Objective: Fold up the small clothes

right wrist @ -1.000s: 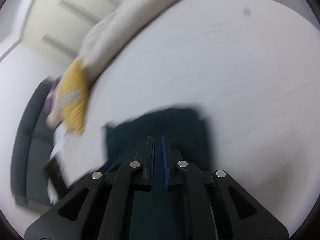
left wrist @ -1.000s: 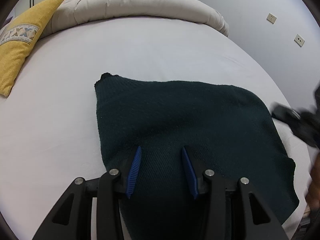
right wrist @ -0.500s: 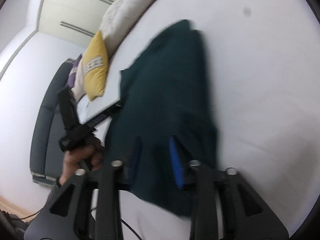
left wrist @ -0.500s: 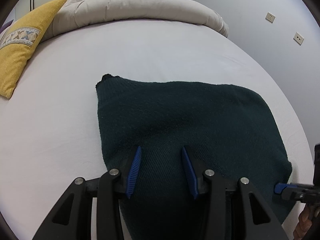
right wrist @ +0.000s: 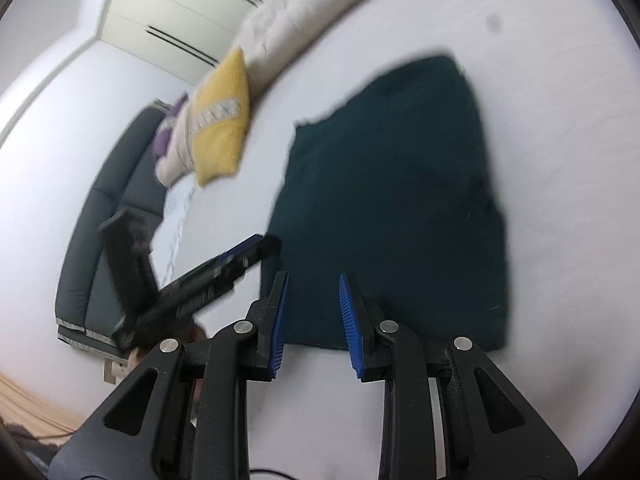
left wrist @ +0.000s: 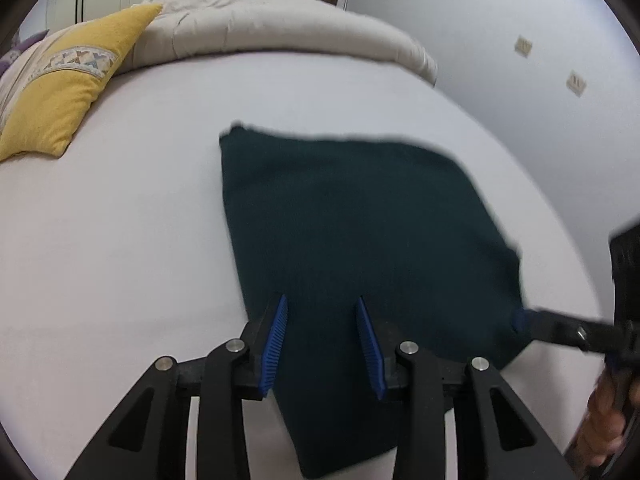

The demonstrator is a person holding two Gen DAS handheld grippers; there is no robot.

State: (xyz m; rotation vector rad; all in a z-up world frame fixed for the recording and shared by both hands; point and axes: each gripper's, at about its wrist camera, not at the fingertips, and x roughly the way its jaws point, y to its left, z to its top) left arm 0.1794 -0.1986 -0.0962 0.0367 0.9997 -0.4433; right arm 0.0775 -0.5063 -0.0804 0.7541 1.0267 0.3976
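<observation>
- Left wrist view: a dark green knitted garment (left wrist: pixel 360 232) is seen lying flat on the white bed sheet (left wrist: pixel 120 240), its near edge reaching under the left gripper (left wrist: pixel 322 320).
- The left gripper's blue pads (left wrist: pixel 276 344) are held apart over the garment's near part; its jaws have just been closing a little, and whether cloth is pinched between them cannot be told.
- At the right edge of this view the right gripper (left wrist: pixel 520 320) is seen from the side, a blue tip at the garment's near right corner, with part of a hand (left wrist: pixel 604 420) below it; whether the tip touches the cloth cannot be told.
- Only this view shows two wall sockets (left wrist: pixel 576 82) on the right wall and a door at the far end.
- A yellow cushion (left wrist: pixel 60 92) lies at the far left, beside a rolled pale duvet (left wrist: pixel 280 28) along the far side of the bed.
- Right wrist view: the right gripper (right wrist: pixel 312 312) is seen with its blue pads narrowly apart above the garment's (right wrist: pixel 392 200) near edge; its jaws have just been opening, and nothing is pressed between them.
- Only this view shows the left gripper (right wrist: pixel 256 248) from outside, blurred, at the garment's left side, and a dark sofa (right wrist: pixel 108 216) beyond the bed at the left.
- The cushion (right wrist: pixel 220 128) and duvet (right wrist: pixel 304 12) appear here at the far left.
</observation>
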